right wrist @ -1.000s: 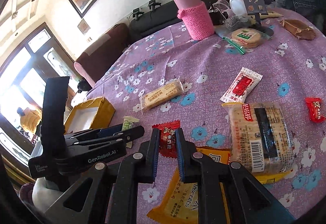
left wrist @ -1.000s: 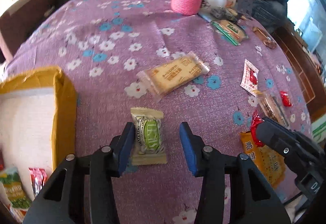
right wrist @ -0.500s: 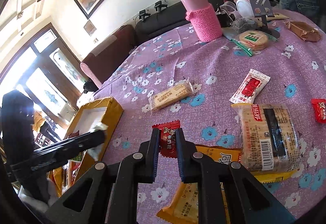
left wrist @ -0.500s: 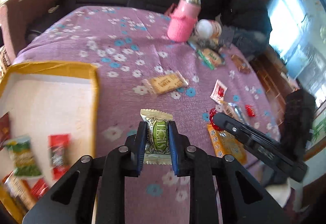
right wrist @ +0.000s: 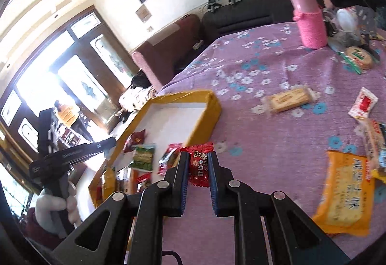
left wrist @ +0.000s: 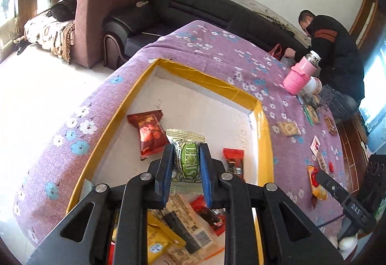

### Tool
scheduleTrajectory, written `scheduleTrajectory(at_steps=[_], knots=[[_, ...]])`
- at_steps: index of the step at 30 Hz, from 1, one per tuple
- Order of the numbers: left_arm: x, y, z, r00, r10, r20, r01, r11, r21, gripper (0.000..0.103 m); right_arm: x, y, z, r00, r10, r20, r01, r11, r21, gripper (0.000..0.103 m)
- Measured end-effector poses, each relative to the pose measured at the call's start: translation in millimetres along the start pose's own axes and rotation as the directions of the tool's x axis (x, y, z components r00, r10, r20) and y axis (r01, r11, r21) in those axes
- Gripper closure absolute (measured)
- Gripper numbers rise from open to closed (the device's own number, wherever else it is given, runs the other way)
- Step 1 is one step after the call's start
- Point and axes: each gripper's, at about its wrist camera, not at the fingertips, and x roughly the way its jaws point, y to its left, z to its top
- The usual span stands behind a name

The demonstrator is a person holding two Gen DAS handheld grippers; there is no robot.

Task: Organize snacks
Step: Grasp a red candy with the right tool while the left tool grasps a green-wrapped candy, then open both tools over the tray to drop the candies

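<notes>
Green-and-cream candy [left wrist: 187,163] pinched between blue pads of left gripper [left wrist: 186,169], held above yellow-rimmed box [left wrist: 261,134] with white floor. Box sits on purple flowered tablecloth [left wrist: 217,52]. Red packet [left wrist: 150,135] and small red bar [left wrist: 234,163] lie in box beyond candy; more wrappers heaped at near end. Right gripper [right wrist: 198,172] clamped on red candy [right wrist: 199,164], just beside box's near corner, over tablecloth. Orange biscuit bag [right wrist: 342,192], cracker pack [right wrist: 288,99] and pink flask [right wrist: 310,21] on cloth.

Lower frame, left wrist view: heaped snack packets [left wrist: 183,228] in the yellow-rimmed cardboard box [left wrist: 264,144] partly hidden behind the jaws. Right wrist view: orange biscuit bag [right wrist: 345,192] motion-blurred; crackers pack [right wrist: 375,142] cut by right edge.
</notes>
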Motion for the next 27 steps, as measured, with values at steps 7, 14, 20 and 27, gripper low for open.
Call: scheduleTrajectory(at_steps=[7,14,20,27], knots=[[18.4,26.6,7.6,0.999,-0.013,-0.034,0.011,0.999,-0.048,0.084,63.0,75.9,-9.8,0.987,0.011,-0.16,-0.033,0.99,-0.134,0.087],[-11.4,35.9,5.3,0.993,-0.12,0.024,0.121,0.989,-0.085,0.077,111.6,97.7,-15.9,0.978,-0.026,-0.207,0.0,0.992,-0.127,0.077],[-63.8,33.8,-4.5,0.975,-0.159,0.154,0.176,0.979,-0.105,0.041,84.2,89.1,-8.7,0.989,-0.021,-0.149,0.003,0.993,-0.118,0.07],[-91.8,7.9,-29.9,0.926,-0.268,0.267,0.316,0.935,-0.16,0.023,11.4,39.2,-3.2,0.997,-0.079,-0.016,0.079,0.996,-0.033,0.062]])
